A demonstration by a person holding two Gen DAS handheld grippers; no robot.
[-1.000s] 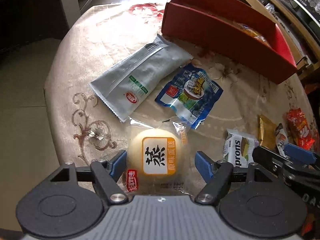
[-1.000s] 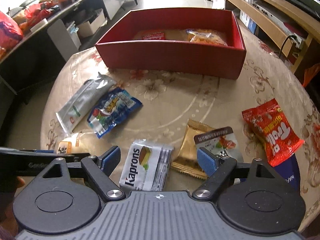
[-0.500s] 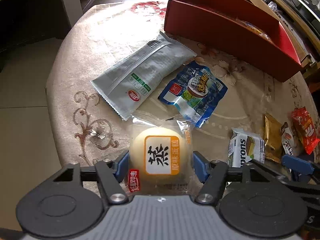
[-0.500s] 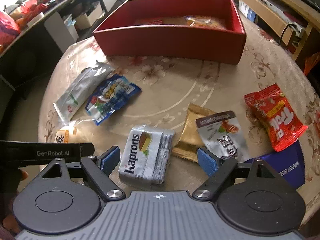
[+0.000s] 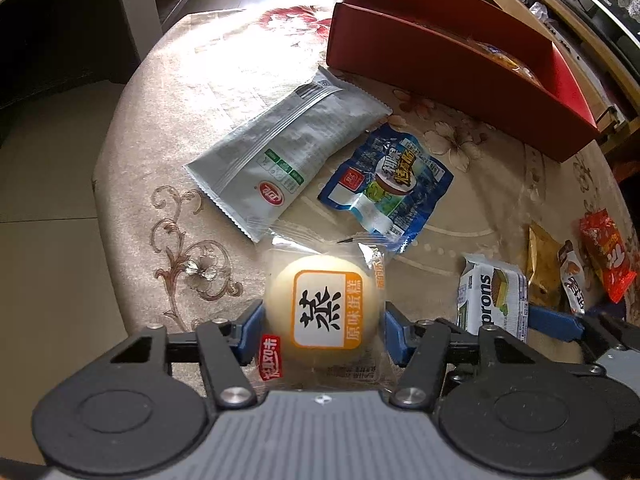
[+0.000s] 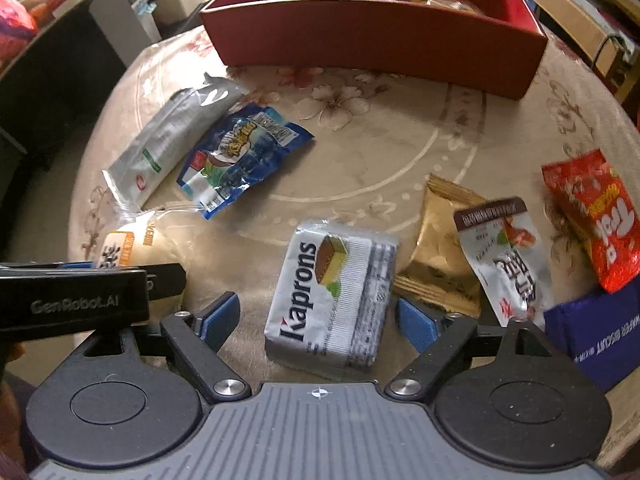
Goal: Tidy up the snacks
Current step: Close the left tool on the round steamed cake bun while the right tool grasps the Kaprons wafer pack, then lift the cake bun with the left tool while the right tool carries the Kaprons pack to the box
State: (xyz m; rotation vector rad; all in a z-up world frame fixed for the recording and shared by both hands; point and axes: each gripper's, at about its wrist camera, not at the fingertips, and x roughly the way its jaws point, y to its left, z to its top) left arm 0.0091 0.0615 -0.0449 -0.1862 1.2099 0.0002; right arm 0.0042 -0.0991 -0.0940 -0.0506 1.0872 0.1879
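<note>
**Your left gripper is closing on the steamed cake while your right is straddling the Kaprons pack**

The steamed cake (image 5: 322,314), a pale round bun in a clear wrapper with an orange-framed label, is lying near the edge of the round table (image 5: 180,112), and you are holding your left gripper (image 5: 322,330) steeply downward over it. Its jaws have just been closing, and the blue pads (image 5: 250,330) are now sitting against the wrapper on both sides of the cake.

Just beyond the cake, the grey pouch (image 5: 280,156) and the blue packet (image 5: 390,184) are lying side by side, and the red box (image 5: 460,80) is standing farther back with a couple of snacks already inside.

You are angling your right gripper (image 6: 320,320) down over the silver Kaprons pack (image 6: 334,296). Its jaws have been opening slightly and are standing wide, with the pack between the pads but clear gaps on each side, so nothing is gripped. To the right of that pack, the gold packet (image 6: 436,244), the white-and-brown sachet (image 6: 500,256), the red gummy bag (image 6: 592,216) and the blue wafer box (image 6: 596,332) are lying close together
</note>
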